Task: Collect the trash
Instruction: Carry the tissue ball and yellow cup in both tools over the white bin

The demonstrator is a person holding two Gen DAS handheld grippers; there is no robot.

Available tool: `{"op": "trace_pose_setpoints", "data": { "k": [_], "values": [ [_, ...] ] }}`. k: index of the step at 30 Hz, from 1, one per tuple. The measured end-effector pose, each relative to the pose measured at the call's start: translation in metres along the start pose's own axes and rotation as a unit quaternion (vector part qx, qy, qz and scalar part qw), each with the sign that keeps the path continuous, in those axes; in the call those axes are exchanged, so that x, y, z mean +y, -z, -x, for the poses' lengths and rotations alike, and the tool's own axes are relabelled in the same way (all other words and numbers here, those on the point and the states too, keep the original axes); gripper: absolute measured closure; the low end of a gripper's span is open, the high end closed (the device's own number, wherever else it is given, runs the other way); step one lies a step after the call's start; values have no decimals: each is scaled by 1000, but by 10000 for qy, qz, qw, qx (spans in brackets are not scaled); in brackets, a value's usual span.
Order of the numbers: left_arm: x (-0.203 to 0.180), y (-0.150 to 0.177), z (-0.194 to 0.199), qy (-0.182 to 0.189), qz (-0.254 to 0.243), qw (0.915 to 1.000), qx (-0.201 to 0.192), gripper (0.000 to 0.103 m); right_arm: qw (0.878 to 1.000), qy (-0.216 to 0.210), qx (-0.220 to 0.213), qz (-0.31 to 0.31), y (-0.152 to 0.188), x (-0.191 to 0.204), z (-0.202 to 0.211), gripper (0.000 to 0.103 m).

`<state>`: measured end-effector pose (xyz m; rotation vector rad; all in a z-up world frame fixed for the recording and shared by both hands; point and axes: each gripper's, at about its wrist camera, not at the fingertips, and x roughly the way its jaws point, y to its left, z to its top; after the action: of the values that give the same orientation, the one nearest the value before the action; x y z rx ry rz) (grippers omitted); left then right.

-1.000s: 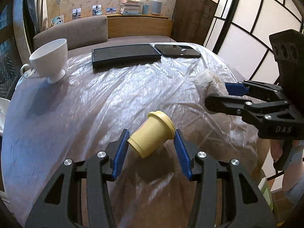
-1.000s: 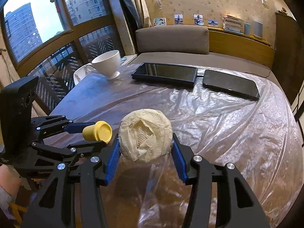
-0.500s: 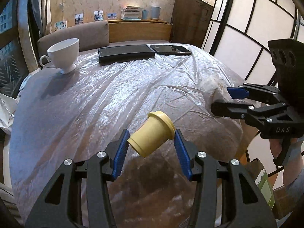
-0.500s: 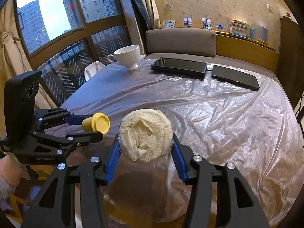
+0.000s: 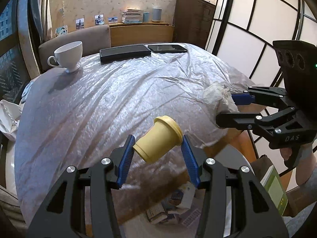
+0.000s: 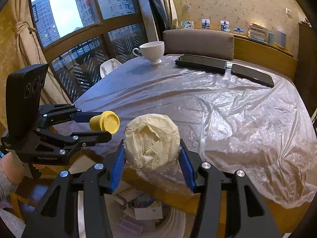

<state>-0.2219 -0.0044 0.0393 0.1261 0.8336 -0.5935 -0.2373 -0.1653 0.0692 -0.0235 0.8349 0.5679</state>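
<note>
We hold the left gripper (image 5: 157, 145) clamped on a small yellow plastic cup (image 5: 158, 138), which lies tilted between the blue finger pads (image 5: 124, 158) with its flanged rim pointing up and to the right. In the right wrist view the same cup (image 6: 105, 122) shows its round end toward us, pinched at the tips of the left gripper (image 6: 103, 126) at the left of the scene. Our right gripper (image 6: 151, 154) is clamped on a crumpled ball of cream-white tissue paper (image 6: 151, 140), which fills the whole gap between its blue pads (image 6: 117, 166). Seen from the left wrist, that paper wad (image 5: 218, 97) sits at the tip of the right gripper (image 5: 225, 107) over the right edge of the table. Both pieces of trash are held at the near edge of the round wooden table (image 6: 214, 204), which is draped in a wrinkled clear plastic sheet (image 5: 111, 99). Below the near edge, between the gripper fingers, we see a white bin (image 6: 174, 220) holding paper packets and boxes (image 6: 147, 212). At the far side of the table stand a white footed teacup (image 5: 68, 56), a black tablet (image 5: 124, 52) and, just right of it, a black phone (image 5: 167, 48).
</note>
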Motion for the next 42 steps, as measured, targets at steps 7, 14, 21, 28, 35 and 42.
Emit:
{"op": "trace_pose_setpoints", "data": {
  "k": [7,14,21,28,35,42],
  "values": [
    [-3,16,8,21,52,10000,24,53,9999,-122,74,97,13,14,4,53],
    [-4,31,17,80,151,9998,32,53,9994,-271,145,129,24,25,5,53],
    [-12,42,29,163,124,9998,9,53,9989,-348,169,260,36,37,13,53],
    [-24,53,36,164,-1,9999,31,53,9986,-321,243,336,49,44,17,53],
    [-32,65,36,174,-36,9997,139,53,9983,-315,406,267,64,43,14,53],
    [-38,80,31,158,-63,9993,319,53,9969,-344,650,275,81,46,8,53]
  ]
}}
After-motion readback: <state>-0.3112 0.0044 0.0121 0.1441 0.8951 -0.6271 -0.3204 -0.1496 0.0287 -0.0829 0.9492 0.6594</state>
